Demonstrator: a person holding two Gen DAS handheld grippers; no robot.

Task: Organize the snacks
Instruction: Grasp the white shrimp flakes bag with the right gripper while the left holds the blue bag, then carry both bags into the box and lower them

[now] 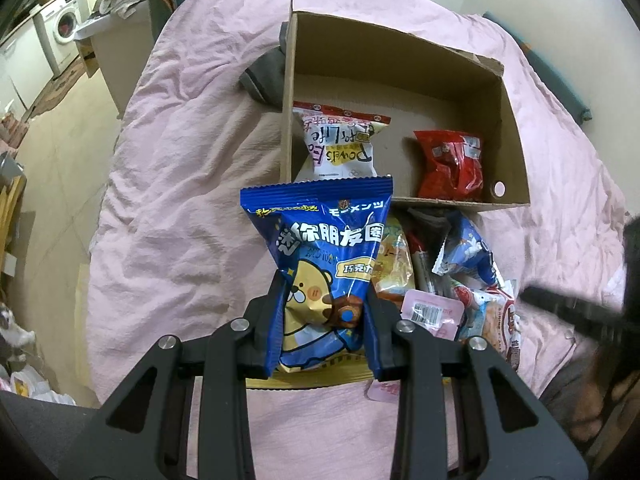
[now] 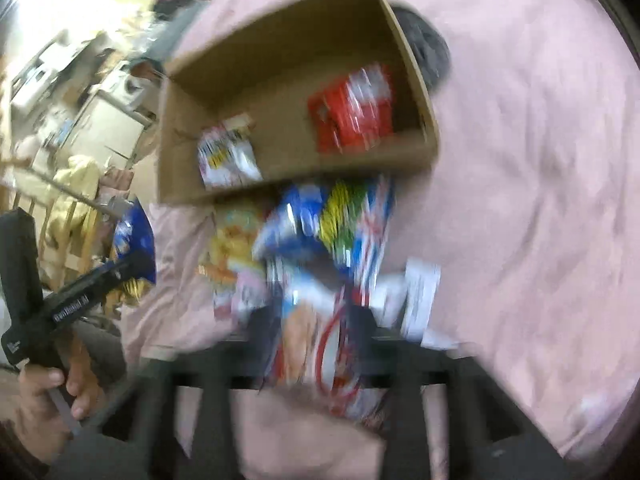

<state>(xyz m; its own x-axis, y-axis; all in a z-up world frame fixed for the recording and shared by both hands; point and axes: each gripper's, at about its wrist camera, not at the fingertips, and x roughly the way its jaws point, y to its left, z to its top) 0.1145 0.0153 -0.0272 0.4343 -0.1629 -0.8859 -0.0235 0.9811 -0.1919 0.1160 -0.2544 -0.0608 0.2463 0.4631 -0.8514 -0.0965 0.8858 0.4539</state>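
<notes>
- Left gripper (image 1: pixel 323 312): pinched on a blue packet (image 1: pixel 320 264), held upright above the pink sheet (image 1: pixel 180 160), just short of the box.
- Box (image 1: pixel 516 152): cardboard, open, on the sheet; holds a white packet (image 1: pixel 340 144) at its left and a red packet (image 1: pixel 450 168) at its right, apart.
- Snack pile (image 1: pixel 460 280): mixed packets on the sheet, against the box's near wall.
- Right gripper (image 2: pixel 314 328): badly blurred; a red-and-white packet (image 2: pixel 320 356) sits between its fingers; grip cannot be told.
</notes>
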